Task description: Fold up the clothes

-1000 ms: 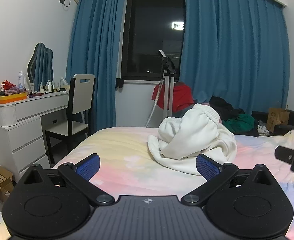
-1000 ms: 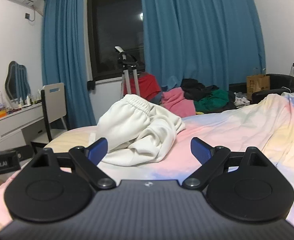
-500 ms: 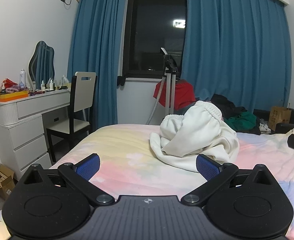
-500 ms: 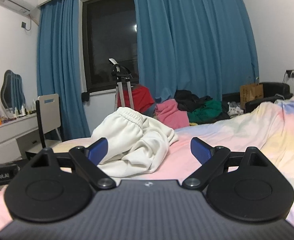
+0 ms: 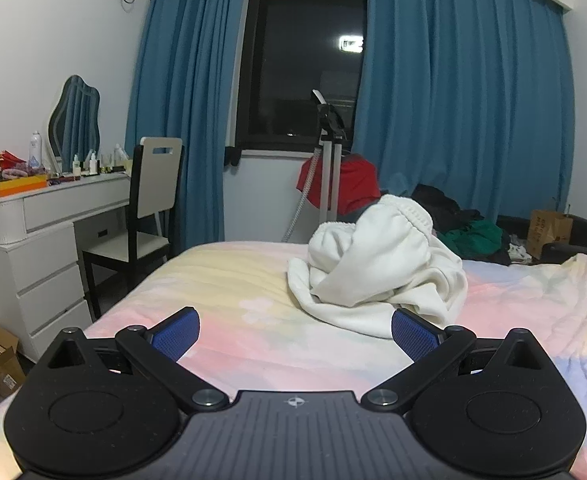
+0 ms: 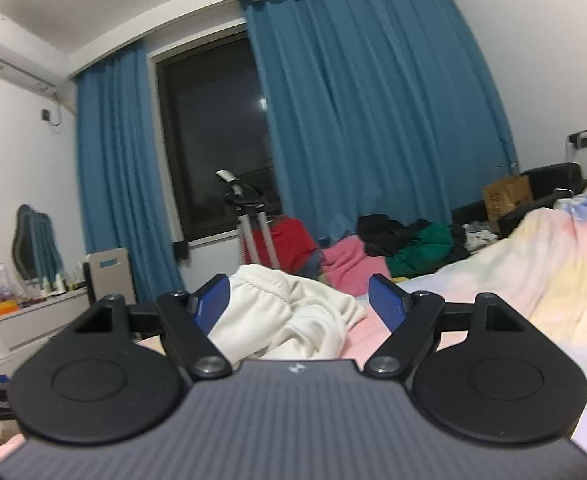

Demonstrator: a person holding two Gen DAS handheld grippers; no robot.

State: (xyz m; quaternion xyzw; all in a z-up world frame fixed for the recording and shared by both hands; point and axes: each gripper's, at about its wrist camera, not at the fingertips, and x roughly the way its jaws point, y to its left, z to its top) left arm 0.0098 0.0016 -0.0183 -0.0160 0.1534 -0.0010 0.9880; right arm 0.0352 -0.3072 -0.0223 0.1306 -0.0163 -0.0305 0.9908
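The white clothes [image 5: 377,268] lie bunched on the bed [image 5: 229,280]; both grippers, left [image 5: 295,330] and right [image 6: 297,300], have jaws apart, the right's just closing a bit on nothing, and should grab one edge.

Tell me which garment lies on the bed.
The crumpled white fleece garment with the elastic waistband; the red, green and black clothes sit piled beyond the bed.
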